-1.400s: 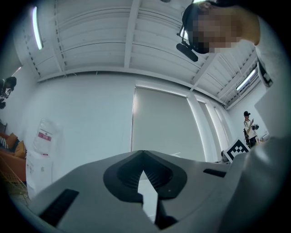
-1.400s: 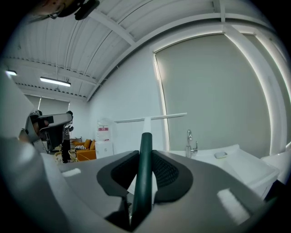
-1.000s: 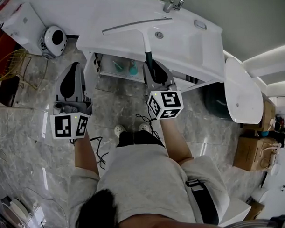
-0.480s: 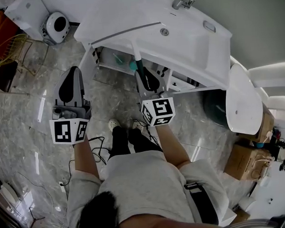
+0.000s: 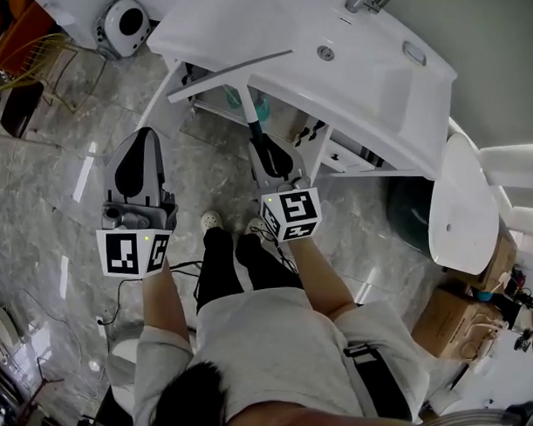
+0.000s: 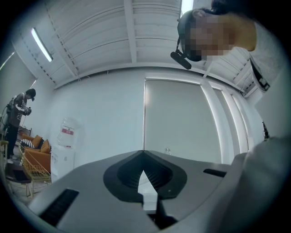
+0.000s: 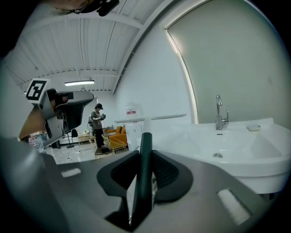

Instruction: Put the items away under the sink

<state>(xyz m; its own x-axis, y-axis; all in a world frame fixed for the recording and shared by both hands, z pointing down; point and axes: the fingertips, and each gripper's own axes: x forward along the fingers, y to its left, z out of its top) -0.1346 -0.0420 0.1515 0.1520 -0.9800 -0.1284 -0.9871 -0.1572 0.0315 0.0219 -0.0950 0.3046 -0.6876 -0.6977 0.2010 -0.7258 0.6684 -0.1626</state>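
Note:
My right gripper (image 5: 264, 148) (image 7: 145, 154) is shut on the dark green handle of a squeegee (image 5: 254, 119) (image 7: 145, 175). The handle runs forward between the jaws. The long white blade (image 5: 231, 67) (image 7: 152, 118) lies crosswise at the front edge of the white sink (image 5: 367, 82) (image 7: 236, 145), above the open cabinet (image 5: 212, 100) beneath it. Two teal bottles (image 5: 259, 101) stand on the cabinet shelf. To the left my left gripper (image 5: 139, 138) (image 6: 143, 152) hangs over the grey floor, jaws together with nothing between them.
A chrome tap (image 7: 220, 113) stands at the back of the sink. A white toilet (image 5: 458, 197) and cardboard boxes (image 5: 469, 312) are at the right. A round white device (image 5: 125, 22) and a yellow wire chair (image 5: 29, 50) sit at the left. A cable (image 5: 186, 285) lies by the person's feet.
Both grippers have come down toward the floor. The squeegee blade has dropped from over the basin to its front edge, near the cabinet opening.

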